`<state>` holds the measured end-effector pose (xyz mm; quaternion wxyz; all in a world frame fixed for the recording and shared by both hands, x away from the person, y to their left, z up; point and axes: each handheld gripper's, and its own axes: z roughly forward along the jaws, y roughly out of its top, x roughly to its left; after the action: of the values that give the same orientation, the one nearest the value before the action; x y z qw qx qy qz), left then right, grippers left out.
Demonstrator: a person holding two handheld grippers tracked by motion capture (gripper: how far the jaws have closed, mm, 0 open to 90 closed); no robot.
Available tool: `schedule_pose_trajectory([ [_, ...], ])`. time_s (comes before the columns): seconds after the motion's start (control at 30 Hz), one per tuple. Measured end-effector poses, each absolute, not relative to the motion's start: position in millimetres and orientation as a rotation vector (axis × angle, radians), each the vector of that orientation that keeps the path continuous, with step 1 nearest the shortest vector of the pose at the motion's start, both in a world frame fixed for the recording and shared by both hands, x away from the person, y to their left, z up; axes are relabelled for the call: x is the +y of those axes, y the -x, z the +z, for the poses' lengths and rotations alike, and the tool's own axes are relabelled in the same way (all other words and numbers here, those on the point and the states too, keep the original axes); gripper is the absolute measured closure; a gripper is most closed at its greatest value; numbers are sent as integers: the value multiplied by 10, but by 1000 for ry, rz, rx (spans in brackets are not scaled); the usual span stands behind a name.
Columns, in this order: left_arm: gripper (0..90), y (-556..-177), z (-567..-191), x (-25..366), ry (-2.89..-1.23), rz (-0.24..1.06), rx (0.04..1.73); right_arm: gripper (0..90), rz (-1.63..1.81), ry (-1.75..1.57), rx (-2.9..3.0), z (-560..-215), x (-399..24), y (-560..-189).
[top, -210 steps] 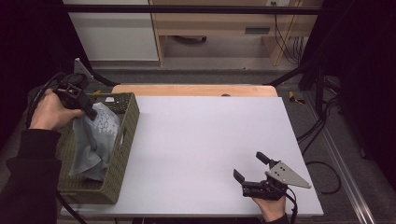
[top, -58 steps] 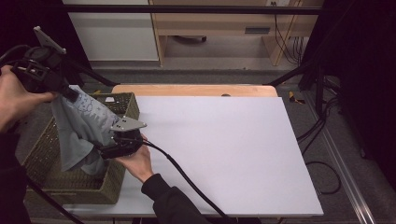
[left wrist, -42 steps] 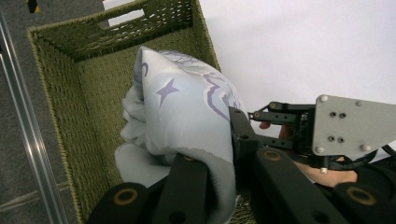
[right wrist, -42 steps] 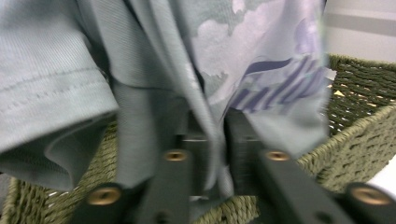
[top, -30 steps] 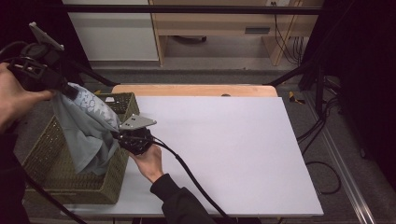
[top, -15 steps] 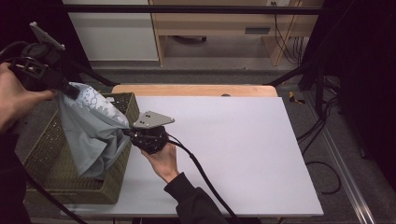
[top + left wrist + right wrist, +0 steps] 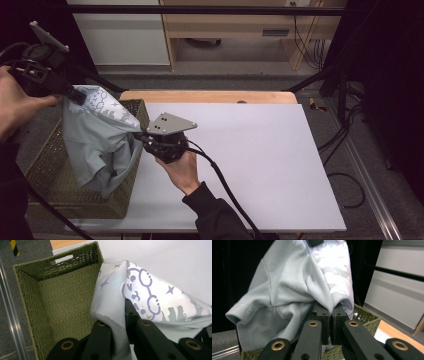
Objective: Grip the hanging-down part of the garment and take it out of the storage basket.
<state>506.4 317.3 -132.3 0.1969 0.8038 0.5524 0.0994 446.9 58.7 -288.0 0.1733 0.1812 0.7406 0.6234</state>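
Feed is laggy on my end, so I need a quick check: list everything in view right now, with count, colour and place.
Shirt: one, pale grey with purple print, hanging over the basket, held at two spots.
Basket: one, olive green woven, at the table's left edge.
Table: one, white top with a wooden far edge.
Cabinet: one, white, behind the table.
Bench: one, light wood, behind the table.
Left tool: black, raised, shut on the shirt's top.
Right tool: black, grey plate on top, shut on the shirt's side beside the basket.
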Motion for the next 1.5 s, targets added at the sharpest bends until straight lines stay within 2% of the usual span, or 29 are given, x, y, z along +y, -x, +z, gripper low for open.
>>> schedule_pose_trajectory([
  [0.53, 854, -5029, -1224, 2917, -2257, 271, 1451, 882, 1810, -482, 1952, -2476, 269, -4307],
  [1.17, 854, -5040, -1200, 2622, -2298, 267, 1376, 881, 1880, -493, 1830, -2386, 4, -4250],
  [1.5, 854, -5085, -1283, 2649, -2315, 284, 1434, 871, 1837, -535, 1952, -2773, 69, -4367],
])
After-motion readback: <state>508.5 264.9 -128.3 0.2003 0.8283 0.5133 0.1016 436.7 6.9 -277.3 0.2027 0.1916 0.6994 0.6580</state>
